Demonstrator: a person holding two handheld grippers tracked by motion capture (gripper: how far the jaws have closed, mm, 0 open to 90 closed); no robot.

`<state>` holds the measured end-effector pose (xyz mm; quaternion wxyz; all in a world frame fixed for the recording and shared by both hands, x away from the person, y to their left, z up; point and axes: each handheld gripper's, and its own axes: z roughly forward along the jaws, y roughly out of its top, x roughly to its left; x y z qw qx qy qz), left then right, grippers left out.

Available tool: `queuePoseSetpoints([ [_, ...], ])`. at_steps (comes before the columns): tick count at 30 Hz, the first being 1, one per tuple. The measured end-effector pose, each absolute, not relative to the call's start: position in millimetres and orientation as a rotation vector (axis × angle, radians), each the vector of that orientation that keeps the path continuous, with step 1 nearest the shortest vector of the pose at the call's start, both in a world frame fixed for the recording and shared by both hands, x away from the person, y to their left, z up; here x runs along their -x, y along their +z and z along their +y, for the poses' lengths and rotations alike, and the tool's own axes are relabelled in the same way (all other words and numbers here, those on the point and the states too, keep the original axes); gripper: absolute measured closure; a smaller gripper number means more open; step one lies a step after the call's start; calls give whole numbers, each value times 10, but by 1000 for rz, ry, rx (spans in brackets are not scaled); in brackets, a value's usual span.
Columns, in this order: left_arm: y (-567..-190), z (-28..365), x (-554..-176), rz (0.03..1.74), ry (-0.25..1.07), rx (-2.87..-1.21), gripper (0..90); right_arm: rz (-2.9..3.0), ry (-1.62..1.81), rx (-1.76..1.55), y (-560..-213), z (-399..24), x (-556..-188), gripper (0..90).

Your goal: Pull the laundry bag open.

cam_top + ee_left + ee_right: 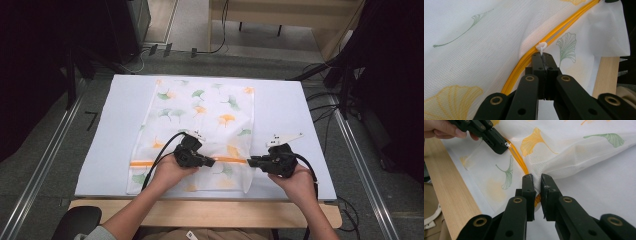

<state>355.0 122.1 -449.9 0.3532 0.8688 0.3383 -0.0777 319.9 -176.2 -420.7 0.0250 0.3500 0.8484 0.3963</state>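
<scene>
Fingers of the left gripper (543,58) pinch the white zip pull (541,46) on the orange zip (227,160); the right gripper (537,182) clamps the bag (202,117) edge at the zip's end — bag flat on the table (280,105). Zipping seems under way; next, slide the pull along, holding the edge taut.

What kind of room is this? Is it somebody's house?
Probably not a house; it looks like a lab or workshop. A white work table stands between metal floor rails, cables trail over grey carpet, and a leaf-print mesh bag lies ready for handling.
</scene>
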Motion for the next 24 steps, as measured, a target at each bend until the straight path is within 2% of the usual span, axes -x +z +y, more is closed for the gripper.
queuePoseSetpoints([
  [24,-4428,1633,-3507,925,-203,-2287,900,2636,1197,-1082,-4242,-1765,-3220,845],
])
